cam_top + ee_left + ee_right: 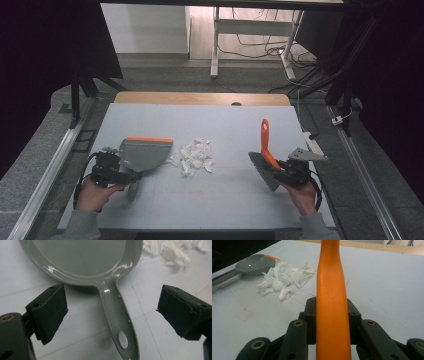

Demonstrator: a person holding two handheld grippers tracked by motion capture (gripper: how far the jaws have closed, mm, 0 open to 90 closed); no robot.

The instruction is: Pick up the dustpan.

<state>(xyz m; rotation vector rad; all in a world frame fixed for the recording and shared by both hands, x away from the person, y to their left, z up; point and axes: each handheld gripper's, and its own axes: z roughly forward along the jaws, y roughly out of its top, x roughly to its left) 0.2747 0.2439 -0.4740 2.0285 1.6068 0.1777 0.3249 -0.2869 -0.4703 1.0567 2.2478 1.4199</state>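
A grey dustpan (145, 152) with an orange lip lies flat on the pale table (225, 210) at the left. Its handle (117, 315) runs between the wide-apart jaws of my left gripper (112, 311), and neither pad touches it. A pile of white paper scraps (192, 157) sits just right of the dustpan's lip. At the right, my right gripper (281, 171) is shut on the orange handle of a hand brush (265, 145). That handle (332, 290) points away from me, and the grey bristles (264, 172) hang toward the table. The dustpan (254, 265) and scraps (284, 280) lie far left in the right gripper view.
A wooden strip (200, 98) runs along the table's far edge. A white power strip (314, 142) lies off the table's right side. Metal rails flank the table, and a white desk frame (215, 45) with cables stands on the floor behind.
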